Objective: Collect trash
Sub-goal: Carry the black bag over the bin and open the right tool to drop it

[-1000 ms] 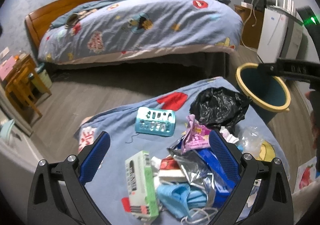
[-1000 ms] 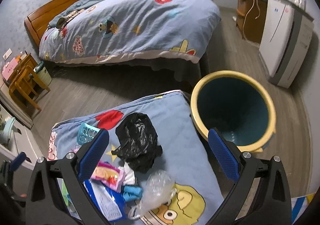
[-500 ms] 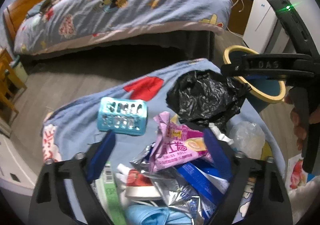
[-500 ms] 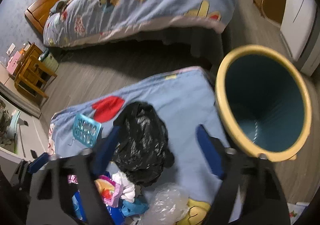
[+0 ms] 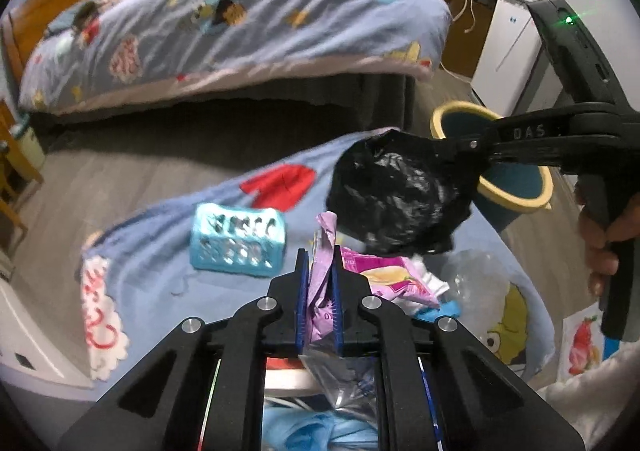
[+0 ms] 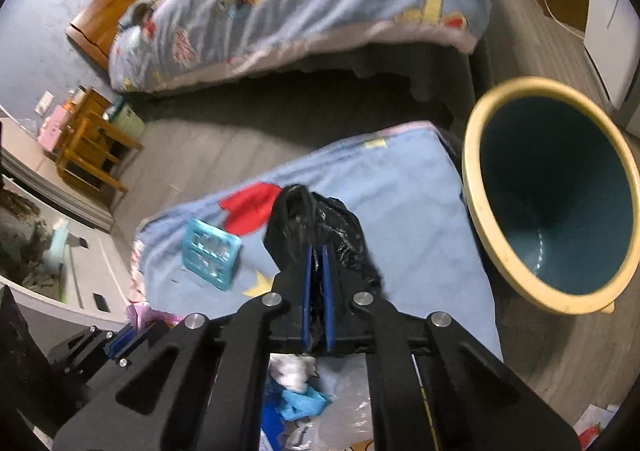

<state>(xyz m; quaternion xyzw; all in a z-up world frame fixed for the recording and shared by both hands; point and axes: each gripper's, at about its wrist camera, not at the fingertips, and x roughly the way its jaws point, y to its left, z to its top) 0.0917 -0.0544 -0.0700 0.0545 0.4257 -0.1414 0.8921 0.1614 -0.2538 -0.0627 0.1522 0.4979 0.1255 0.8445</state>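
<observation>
Left gripper [image 5: 320, 271]: jaws have just closed, blue pads clamped on the purple snack wrapper [image 5: 326, 251], which stands up between them above the litter pile.
Right gripper [image 6: 316, 271]: jaws have just closed, pinching the crumpled black plastic bag [image 6: 316, 219] near its middle.
Black bag, left wrist view [image 5: 396, 199]: on the blue cartoon-print cloth [image 5: 168, 251], just beyond the wrapper.
Bin [image 6: 552, 195]: yellow rim, teal inside, beside the cloth's edge.
Turquoise basket [image 5: 238, 245]: on the cloth, apart from the pile.
Hand [image 5: 604, 235]: grips the right tool's handle.

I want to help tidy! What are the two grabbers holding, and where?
Left hand-held gripper pinches the purple snack wrapper by its upper end. Right hand-held gripper pinches the black plastic bag near its edge.
</observation>
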